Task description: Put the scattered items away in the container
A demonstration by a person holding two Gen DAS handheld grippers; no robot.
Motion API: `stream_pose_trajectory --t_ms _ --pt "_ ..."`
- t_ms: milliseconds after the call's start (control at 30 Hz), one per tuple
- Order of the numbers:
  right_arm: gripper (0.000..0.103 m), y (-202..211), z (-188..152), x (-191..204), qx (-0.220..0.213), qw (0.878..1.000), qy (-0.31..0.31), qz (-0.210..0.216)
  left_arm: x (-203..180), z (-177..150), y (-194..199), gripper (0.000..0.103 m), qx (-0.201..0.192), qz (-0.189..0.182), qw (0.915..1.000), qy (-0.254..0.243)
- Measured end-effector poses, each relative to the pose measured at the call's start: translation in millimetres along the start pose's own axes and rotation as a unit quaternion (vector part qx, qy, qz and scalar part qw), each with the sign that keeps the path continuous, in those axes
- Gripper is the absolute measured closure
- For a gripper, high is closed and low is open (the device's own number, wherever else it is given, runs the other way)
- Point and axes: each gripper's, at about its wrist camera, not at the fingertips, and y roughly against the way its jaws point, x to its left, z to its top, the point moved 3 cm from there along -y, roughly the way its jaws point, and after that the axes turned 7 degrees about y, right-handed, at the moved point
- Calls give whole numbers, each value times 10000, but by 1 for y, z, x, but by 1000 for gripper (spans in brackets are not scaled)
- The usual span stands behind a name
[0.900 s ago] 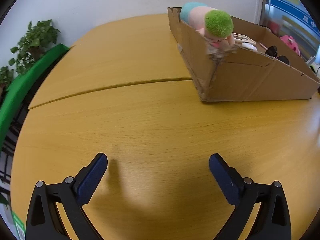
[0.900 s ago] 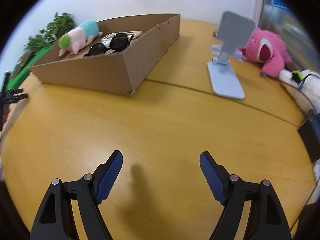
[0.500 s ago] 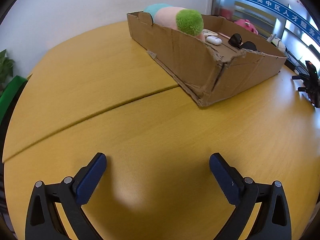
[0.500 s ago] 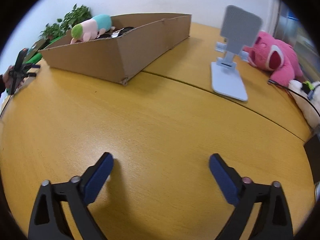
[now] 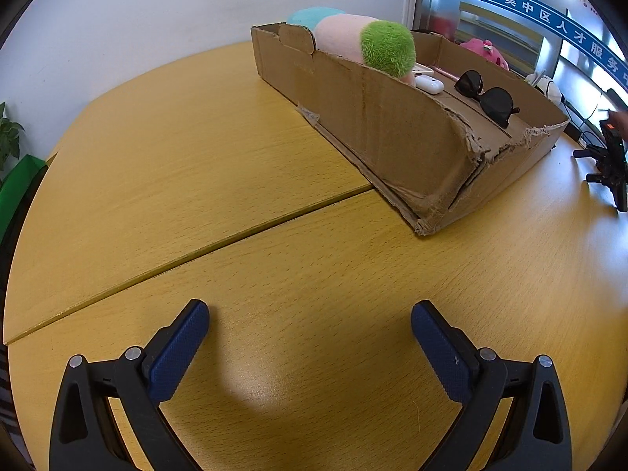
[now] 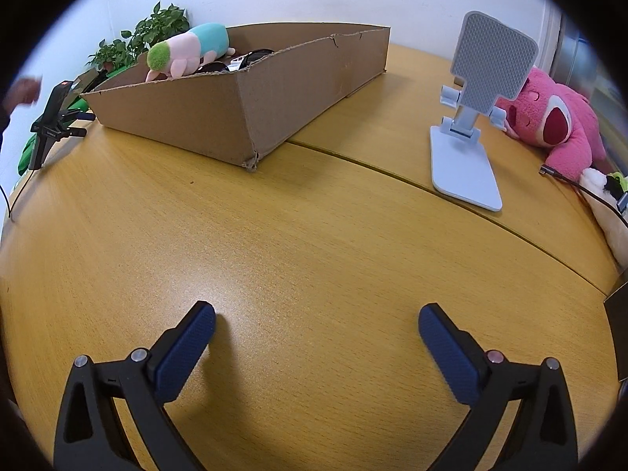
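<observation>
Left gripper (image 5: pixel 310 324) spread wide, nothing between pads, over bare table (image 5: pixel 196 165). Right gripper (image 6: pixel 316 325) likewise spread, empty. One cardboard box (image 5: pixel 392 133) ahead-right of left gripper, holding one plush toy (image 5: pixel 365 45), one sunglasses pair (image 5: pixel 486 96), one white earbud case (image 5: pixel 429 83). One phone stand (image 6: pixel 467 133) and one pink plush (image 6: pixel 557 121) ahead-right of right gripper.

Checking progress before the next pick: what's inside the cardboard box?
In the cardboard box: a plush toy with a green head, black sunglasses, a white earbud case and a flat pinkish item, partly covered. The plush hides the far end.
</observation>
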Motion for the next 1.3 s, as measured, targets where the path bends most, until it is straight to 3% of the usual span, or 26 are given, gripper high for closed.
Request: stream_pose_trajectory --t_ms 1300 --pt "0 -1 -1 2 -3 10000 15 -6 -2 5 -2 0 -12 17 10000 -27"
